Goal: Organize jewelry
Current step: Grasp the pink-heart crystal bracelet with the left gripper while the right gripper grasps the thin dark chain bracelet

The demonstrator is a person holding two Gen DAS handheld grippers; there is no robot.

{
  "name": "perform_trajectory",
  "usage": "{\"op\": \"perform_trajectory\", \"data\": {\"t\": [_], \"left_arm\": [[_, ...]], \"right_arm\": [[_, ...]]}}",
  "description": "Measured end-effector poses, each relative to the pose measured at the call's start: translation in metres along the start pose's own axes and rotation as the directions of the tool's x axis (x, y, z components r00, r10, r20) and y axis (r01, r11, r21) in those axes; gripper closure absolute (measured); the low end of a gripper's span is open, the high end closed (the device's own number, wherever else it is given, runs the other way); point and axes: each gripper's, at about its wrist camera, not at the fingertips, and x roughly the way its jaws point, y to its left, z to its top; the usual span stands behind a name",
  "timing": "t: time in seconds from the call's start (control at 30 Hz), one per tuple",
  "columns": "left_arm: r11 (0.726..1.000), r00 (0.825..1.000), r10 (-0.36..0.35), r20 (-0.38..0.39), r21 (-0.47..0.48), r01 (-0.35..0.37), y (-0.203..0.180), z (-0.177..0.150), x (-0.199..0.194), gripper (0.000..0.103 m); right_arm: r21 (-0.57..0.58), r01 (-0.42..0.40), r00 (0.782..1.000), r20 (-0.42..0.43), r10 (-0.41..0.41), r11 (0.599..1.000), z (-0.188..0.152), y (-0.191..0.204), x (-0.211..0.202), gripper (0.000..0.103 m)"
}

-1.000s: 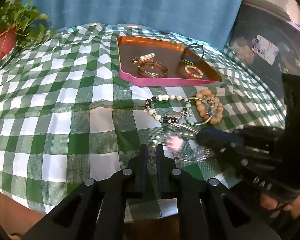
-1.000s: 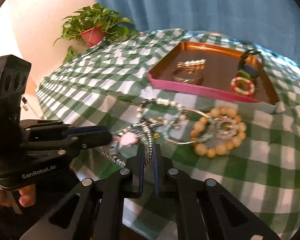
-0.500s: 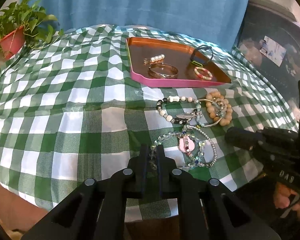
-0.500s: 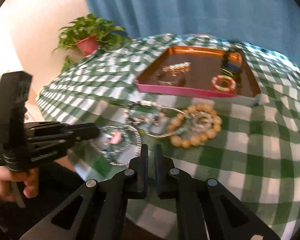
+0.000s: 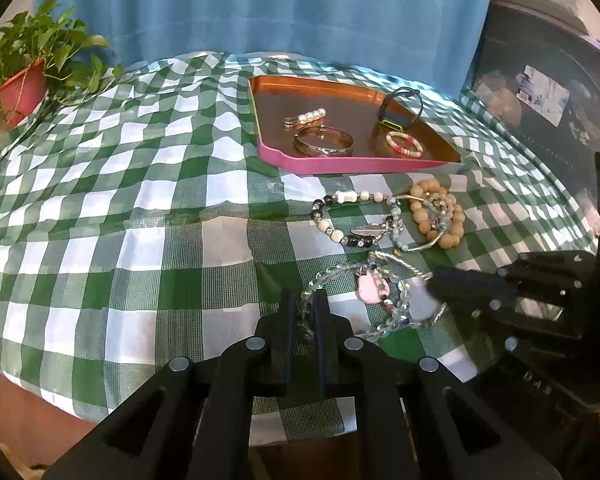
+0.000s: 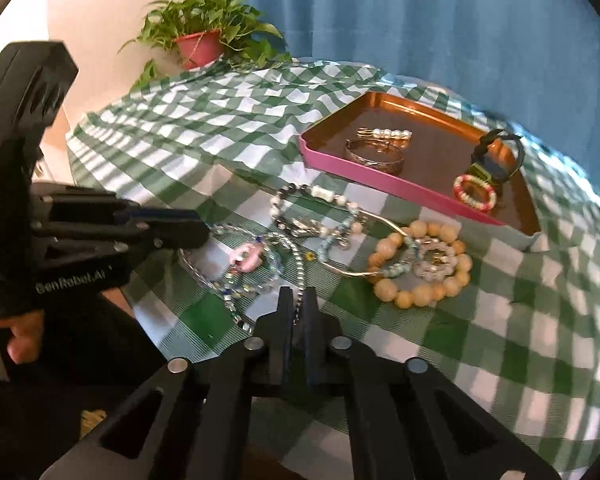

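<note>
**Operator:** Which step is in hand?

**Technician:** Separation of the tangled pieces at the near edge of the checked tablecloth (image 5: 148, 216). Your left gripper (image 5: 302, 308) has its fingers nearly together, pinching the clear crystal-bead bracelet (image 5: 332, 276), the one carrying the pink charm (image 5: 373, 287). Your right gripper (image 6: 296, 308) has just been closing; its fingers now stand pressed together on the silver chain (image 6: 298, 268) that crosses that bracelet. The two pieces overlap, so you are holding one in each gripper.

**Operator:** Where does the rest of the jewellery lie?

**Technician:** The pink-rimmed tray (image 5: 340, 166) stands further back, well apart from your grippers. It already holds a pearl hair clip (image 5: 306, 117), a gold bangle (image 5: 324, 141), a small multicolour bead bracelet (image 5: 405, 144) and a dark band (image 5: 400, 106). Between tray and grippers lie the black-and-white bead bracelet (image 5: 340, 216) and the wooden bead bracelet (image 5: 440, 216), both tangled with other pieces.

**Operator:** What does the next move call for?

**Technician:** Probably this: draw your grippers apart slowly and low, and watch the charm, which may snag the chain. Once the chain is free, carry one piece to a bare part of the tray.
</note>
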Motion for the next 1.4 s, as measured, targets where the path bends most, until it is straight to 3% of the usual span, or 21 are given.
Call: {"op": "perform_trajectory", "data": {"t": [0.17,0.33,0.43,0.5,0.53,0.63,0.73,0.77,0.8,0.9,1.07,1.17,1.2,1.27,1.33,1.4], "left_arm": [[0.997,1.0,-0.028,-0.004,-0.067,0.027,0.014,0.002,0.0,0.093],[0.996,0.999,-0.051,-0.008,-0.074,0.051,0.011,0.003,0.001,0.092],[0.998,0.998,-0.058,-0.01,-0.034,0.057,0.003,0.005,0.003,0.076],[0.996,0.996,-0.089,-0.009,-0.007,0.089,-0.003,0.006,0.004,0.053],[0.996,0.996,-0.093,-0.01,0.017,0.093,-0.008,0.006,0.004,0.049],[0.991,1.0,0.002,-0.006,0.134,-0.001,-0.027,0.002,0.007,0.048],[0.986,1.0,0.029,-0.009,0.166,-0.027,-0.031,0.001,0.009,0.052],[0.987,0.999,0.034,-0.009,0.158,-0.033,-0.029,0.001,0.008,0.067],[0.99,0.999,0.032,-0.009,0.139,-0.03,-0.024,0.003,0.007,0.096],[0.996,1.0,-0.012,-0.021,0.09,0.014,-0.015,0.005,0.006,0.095],[0.995,1.0,-0.023,-0.018,0.101,0.025,-0.018,0.002,0.002,0.095],[0.994,0.994,-0.103,-0.023,0.041,0.104,-0.012,0.004,0.0,0.095],[0.984,0.984,-0.176,-0.022,-0.023,0.175,-0.005,0.004,-0.001,0.095],[0.963,0.968,-0.252,-0.005,-0.105,0.25,0.005,0.005,-0.003,0.095],[0.944,0.956,-0.292,0.01,-0.156,0.29,0.012,0.005,-0.004,0.095],[0.906,0.933,-0.358,0.038,-0.228,0.357,0.022,0.006,-0.003,0.095]], "right_arm": [[0.076,0.058,0.998,-0.006,-0.058,0.995,-0.016,-0.035,-0.014,0.102],[0.17,0.034,0.999,0.012,-0.036,0.985,-0.028,-0.066,-0.024,0.098],[0.169,0.017,1.0,0.016,-0.02,0.986,-0.029,-0.066,-0.024,0.095],[0.144,0.02,1.0,0.015,-0.022,0.989,-0.027,-0.061,-0.023,0.089],[0.135,0.018,1.0,0.015,-0.02,0.991,-0.027,-0.059,-0.023,0.083],[0.088,0.021,1.0,0.009,-0.022,0.996,-0.023,-0.047,-0.019,0.07],[0.07,0.039,0.999,-0.003,-0.039,0.997,-0.019,-0.044,-0.016,0.074],[0.077,0.042,0.999,-0.007,-0.041,0.996,-0.018,-0.046,-0.015,0.08],[0.079,0.062,0.998,-0.012,-0.061,0.995,-0.017,-0.049,-0.015,0.099],[0.109,0.065,0.998,-0.013,-0.064,0.992,-0.017,-0.055,-0.015,0.101],[0.135,0.074,0.997,0.025,-0.078,0.988,-0.015,-0.061,-0.022,0.101],[0.147,0.051,0.997,0.058,-0.06,0.988,-0.013,-0.062,-0.03,0.101],[0.167,0.035,0.997,0.063,-0.046,0.985,-0.013,-0.064,-0.032,0.101],[0.197,-0.001,0.997,0.076,-0.014,0.98,-0.012,-0.067,-0.034,0.101],[0.211,-0.018,0.996,0.091,-0.001,0.977,-0.012,-0.069,-0.038,0.101],[0.241,-0.056,0.993,0.116,0.028,0.969,-0.011,-0.072,-0.043,0.101]]}}
